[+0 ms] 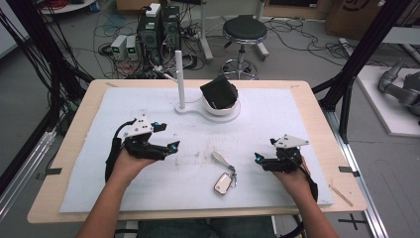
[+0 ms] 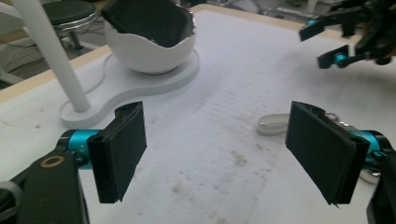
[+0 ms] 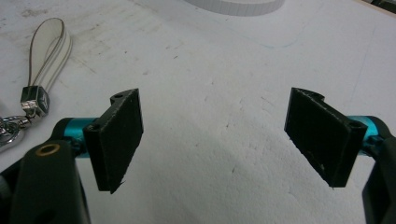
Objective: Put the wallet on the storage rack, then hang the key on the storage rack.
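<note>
A key fob [image 1: 223, 184] on a white strap [image 1: 220, 159] lies on the white mat between my two grippers. Left of it, my left gripper [image 1: 167, 135] is open and holds nothing. In the left gripper view the jaws [image 2: 219, 154] stand wide apart, with the strap's end [image 2: 273, 125] just past the right pad. To the fob's right, my right gripper [image 1: 264, 149] is open and holds nothing. In the right gripper view the jaws [image 3: 215, 140] frame bare mat, and the strap [image 3: 49, 46] with its metal clasp [image 3: 35, 100] lies to the left.
A white stand [image 1: 198, 110] at the mat's back carries an upright pole [image 1: 180, 79] and an eggshell-shaped bowl [image 1: 220, 106] with a black lining or object [image 1: 219, 91] in it. The bowl [image 2: 149, 51] shows ahead of the left gripper. A stool [image 1: 244, 30] and cables lie beyond the table.
</note>
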